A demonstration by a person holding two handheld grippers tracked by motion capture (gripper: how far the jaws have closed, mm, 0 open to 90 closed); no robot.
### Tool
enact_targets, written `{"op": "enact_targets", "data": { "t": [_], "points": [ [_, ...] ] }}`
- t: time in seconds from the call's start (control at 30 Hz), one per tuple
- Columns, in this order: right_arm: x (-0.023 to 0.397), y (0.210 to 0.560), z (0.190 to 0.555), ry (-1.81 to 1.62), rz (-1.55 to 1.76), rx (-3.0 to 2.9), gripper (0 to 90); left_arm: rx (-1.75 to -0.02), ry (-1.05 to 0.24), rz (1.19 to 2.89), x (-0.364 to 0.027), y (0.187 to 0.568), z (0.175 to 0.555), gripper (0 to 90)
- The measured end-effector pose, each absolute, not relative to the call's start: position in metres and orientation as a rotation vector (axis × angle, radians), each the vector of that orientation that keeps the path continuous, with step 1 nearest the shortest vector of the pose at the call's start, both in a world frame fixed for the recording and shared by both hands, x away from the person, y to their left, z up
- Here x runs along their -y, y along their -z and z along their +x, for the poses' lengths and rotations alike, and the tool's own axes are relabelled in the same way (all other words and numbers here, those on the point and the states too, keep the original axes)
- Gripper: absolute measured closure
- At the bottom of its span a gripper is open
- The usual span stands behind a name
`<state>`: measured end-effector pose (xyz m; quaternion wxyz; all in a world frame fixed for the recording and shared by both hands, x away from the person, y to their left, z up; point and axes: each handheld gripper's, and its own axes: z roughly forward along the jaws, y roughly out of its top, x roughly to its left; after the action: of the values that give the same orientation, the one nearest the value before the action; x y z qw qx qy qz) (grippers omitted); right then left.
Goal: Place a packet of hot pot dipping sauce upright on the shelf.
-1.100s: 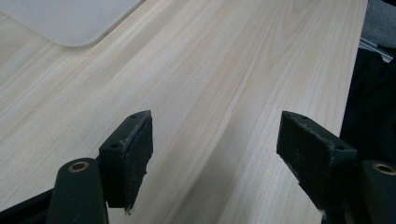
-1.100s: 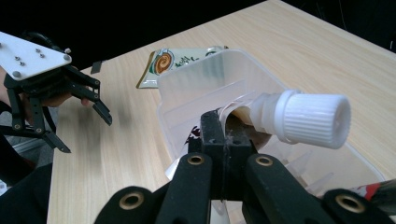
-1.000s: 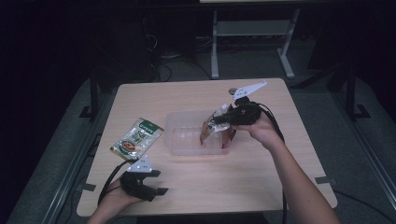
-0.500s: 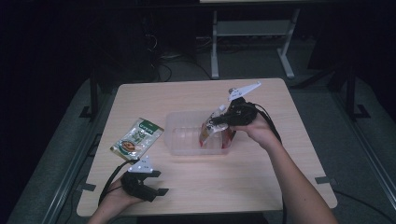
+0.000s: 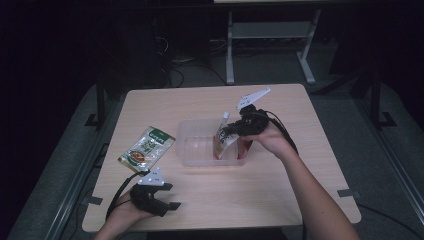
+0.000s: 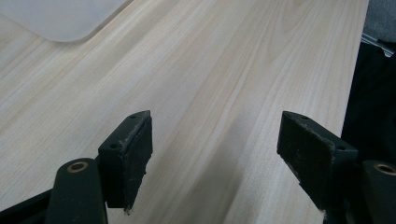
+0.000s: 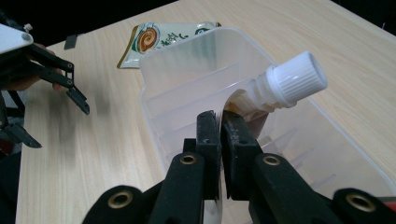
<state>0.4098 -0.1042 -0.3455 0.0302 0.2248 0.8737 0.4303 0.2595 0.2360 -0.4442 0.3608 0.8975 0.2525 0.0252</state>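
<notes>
One spouted pouch (image 5: 223,137) hangs inside the clear tub (image 5: 195,150) at its right end, pinched by the right tongs (image 7: 220,122), whose jaws have just been easing open. Left tongs (image 5: 170,204) rest apart near the tabletop's (image 5: 280,200) front edge, bare wood around them. A green packet (image 5: 146,149) lies left of the tub.

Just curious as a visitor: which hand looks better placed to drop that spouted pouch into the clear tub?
Right. The right gripper already pinches the spouted pouch over the clear tub; the left gripper rests open, empty, at the table's near edge.
</notes>
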Motion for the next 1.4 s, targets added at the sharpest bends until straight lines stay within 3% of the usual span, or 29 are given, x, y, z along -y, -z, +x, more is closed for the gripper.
{"op": "enact_targets", "data": {
  "t": [0.13,0.53,1.4],
  "points": [
    [0.102,0.345,0.409,-1.351,0.693,-2.677,81.0,-0.653,-0.066,2.311,-0.237,0.444,0.260,26.4],
    [0.116,0.335,0.393,-1.382,0.727,-2.638,53.4,-0.669,-0.062,2.302,-0.240,0.443,0.261,26.6],
    [0.155,0.352,0.323,-1.384,0.691,-2.581,48.9,-0.675,-0.072,2.297,-0.240,0.441,0.259,27.1]
  ]
}}
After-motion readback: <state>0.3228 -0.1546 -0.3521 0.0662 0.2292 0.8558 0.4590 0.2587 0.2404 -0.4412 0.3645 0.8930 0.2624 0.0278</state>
